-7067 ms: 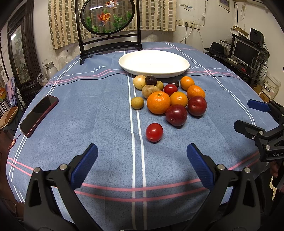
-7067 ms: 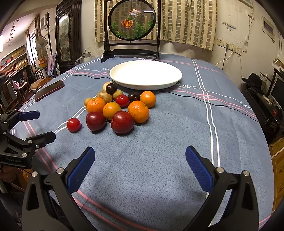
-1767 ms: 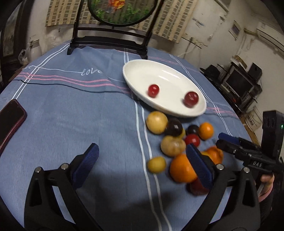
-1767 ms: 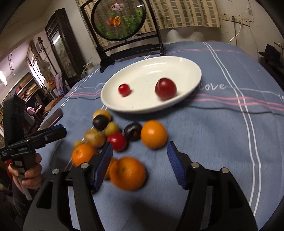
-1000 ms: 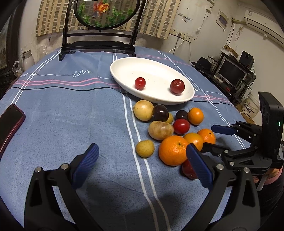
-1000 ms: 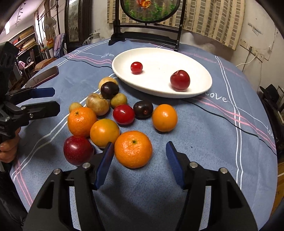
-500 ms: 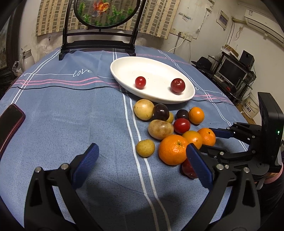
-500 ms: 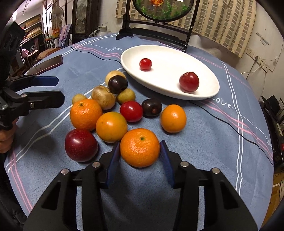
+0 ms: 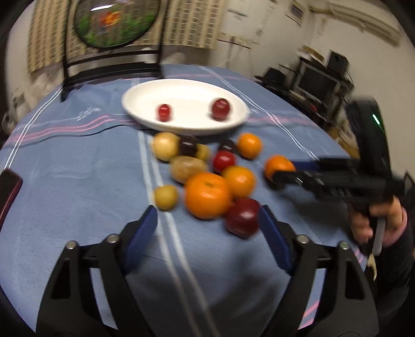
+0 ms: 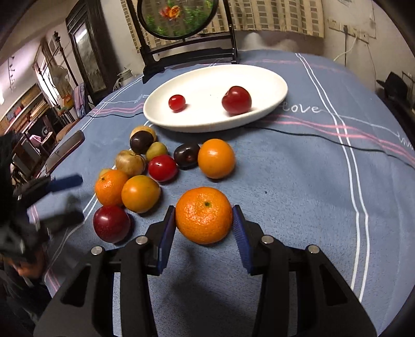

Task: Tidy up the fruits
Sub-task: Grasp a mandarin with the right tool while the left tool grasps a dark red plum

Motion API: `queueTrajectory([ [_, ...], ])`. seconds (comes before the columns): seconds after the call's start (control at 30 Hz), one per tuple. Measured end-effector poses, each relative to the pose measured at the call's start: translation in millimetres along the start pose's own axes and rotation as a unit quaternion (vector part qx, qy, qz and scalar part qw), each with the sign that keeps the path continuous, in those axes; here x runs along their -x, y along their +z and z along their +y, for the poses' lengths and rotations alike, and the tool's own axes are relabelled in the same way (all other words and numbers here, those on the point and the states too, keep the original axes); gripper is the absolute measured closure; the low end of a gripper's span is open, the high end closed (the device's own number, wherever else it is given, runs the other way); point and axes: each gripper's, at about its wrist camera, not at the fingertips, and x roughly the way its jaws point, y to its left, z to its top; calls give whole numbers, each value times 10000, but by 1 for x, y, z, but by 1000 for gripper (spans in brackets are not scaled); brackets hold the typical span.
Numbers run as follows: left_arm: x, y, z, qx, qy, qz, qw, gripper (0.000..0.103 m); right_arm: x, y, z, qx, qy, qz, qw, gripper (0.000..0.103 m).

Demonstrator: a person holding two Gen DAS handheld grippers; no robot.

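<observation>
A white oval plate (image 10: 264,102) (image 9: 137,103) holds a small red tomato (image 10: 177,102) and a red plum (image 10: 236,100). Several loose fruits lie in front of it on the blue cloth. My right gripper (image 10: 204,220) is shut on a large orange (image 10: 204,215) and holds it just above the cloth; it also shows in the left wrist view (image 9: 278,166). My left gripper (image 9: 207,230) is open, low over the cloth, with a big orange (image 9: 207,195) and a dark red plum (image 9: 242,216) just ahead between its jaws.
A phone (image 10: 66,150) lies at the table's left edge. A round framed screen on a black stand (image 10: 181,18) is behind the plate. A thin black cable (image 10: 337,141) runs across the cloth to the right of the plate.
My right gripper has closed on the large orange and lifted it away from the pile. My left gripper has moved forward toward the big orange and dark red plum.
</observation>
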Motion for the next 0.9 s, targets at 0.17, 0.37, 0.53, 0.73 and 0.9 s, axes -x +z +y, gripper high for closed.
queueTrajectory([
  [0.17,-12,-5,-28,-430,-3,296,9986,47,0,-1,0,-15,10,17,10000,59],
  [0.37,-23,-3,-30,-366,95,487,9981,50,1,-2,0,-38,51,9,10000,59],
  [0.53,-26,-1,-33,-331,85,508,9981,50,3,-3,-3,-65,90,1,9999,59],
  [0.73,-36,2,-35,-309,151,620,9975,59,4,-3,-2,-39,106,-10,9999,59],
  [0.9,-38,4,-33,-230,114,620,9977,62,4,-4,-2,-46,114,-2,9999,59],
])
